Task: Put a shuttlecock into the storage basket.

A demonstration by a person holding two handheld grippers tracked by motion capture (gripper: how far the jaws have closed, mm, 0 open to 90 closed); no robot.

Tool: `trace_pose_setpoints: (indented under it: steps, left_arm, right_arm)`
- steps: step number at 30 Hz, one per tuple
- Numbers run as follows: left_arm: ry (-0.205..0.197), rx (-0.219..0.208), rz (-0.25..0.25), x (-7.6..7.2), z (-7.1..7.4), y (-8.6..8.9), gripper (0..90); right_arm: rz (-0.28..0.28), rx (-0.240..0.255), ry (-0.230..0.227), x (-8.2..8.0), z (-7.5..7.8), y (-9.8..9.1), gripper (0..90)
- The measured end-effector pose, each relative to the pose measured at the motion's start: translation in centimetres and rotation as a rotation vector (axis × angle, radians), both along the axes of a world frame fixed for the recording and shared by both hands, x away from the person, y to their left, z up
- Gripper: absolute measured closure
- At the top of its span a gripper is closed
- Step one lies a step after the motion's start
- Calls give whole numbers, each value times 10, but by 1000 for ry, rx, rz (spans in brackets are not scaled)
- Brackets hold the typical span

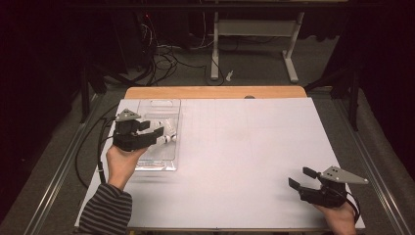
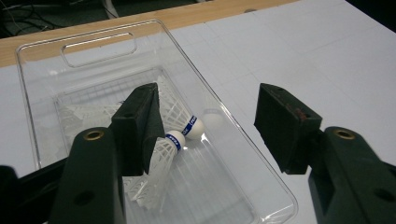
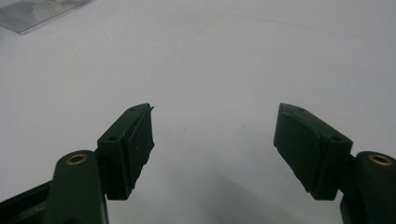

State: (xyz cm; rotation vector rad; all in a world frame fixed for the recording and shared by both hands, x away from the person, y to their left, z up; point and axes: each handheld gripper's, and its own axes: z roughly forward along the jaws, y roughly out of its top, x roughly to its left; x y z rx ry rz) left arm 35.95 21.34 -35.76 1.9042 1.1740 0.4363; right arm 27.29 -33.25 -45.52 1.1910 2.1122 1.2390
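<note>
A clear plastic tray lies at the left of the white table. Inside it are white shuttlecocks with blue bands. In the left gripper view, two shuttlecocks lie crossed in the tray, with more feathers behind the left jaw. My left gripper hovers over the tray with its jaws open and nothing between the pads. My right gripper rests low at the table's near right, open and empty above the bare white surface.
A white sheet covers the table, and a wooden strip shows along the far edge. A corner of the tray appears far off in the right gripper view. Cables and a desk frame stand on the floor beyond.
</note>
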Motion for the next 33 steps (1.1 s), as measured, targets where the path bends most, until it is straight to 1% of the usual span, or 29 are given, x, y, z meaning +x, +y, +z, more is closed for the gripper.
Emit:
trace_pose_setpoints:
  steps: [2, 4, 7, 10, 17, 20, 24, 33]
  left_arm:
    - [-3, -3, -1, -2, 0, 1, 411]
    - [-2, 3, -1, -3, 0, 1, 409]
    - [-3, -5, -4, -6, 0, 2, 408]
    - [-4, 4, -8, -8, -2, 3, 408]
    - [-6, -7, -4, -12, -1, 6, 408]
    - [-7, -20, -4, -13, -1, 7, 410]
    - [-8, -16, -9, -15, -1, 6, 411]
    - [-12, -23, -13, -21, -1, 7, 412]
  right_arm:
    - [1, 1, 0, 0, 0, 0, 289]
    - [1, 0, 1, 0, 0, 0, 289]
    - [1, 0, 1, 0, 0, 0, 288]
    - [0, 1, 0, 0, 0, 0, 288]
    - [0, 1, 2, 0, 0, 0, 288]
    - [0, 1, 2, 0, 0, 0, 288]
    - [0, 2, 2, 0, 0, 0, 288]
    - [0, 3, 1, 0, 0, 0, 288]
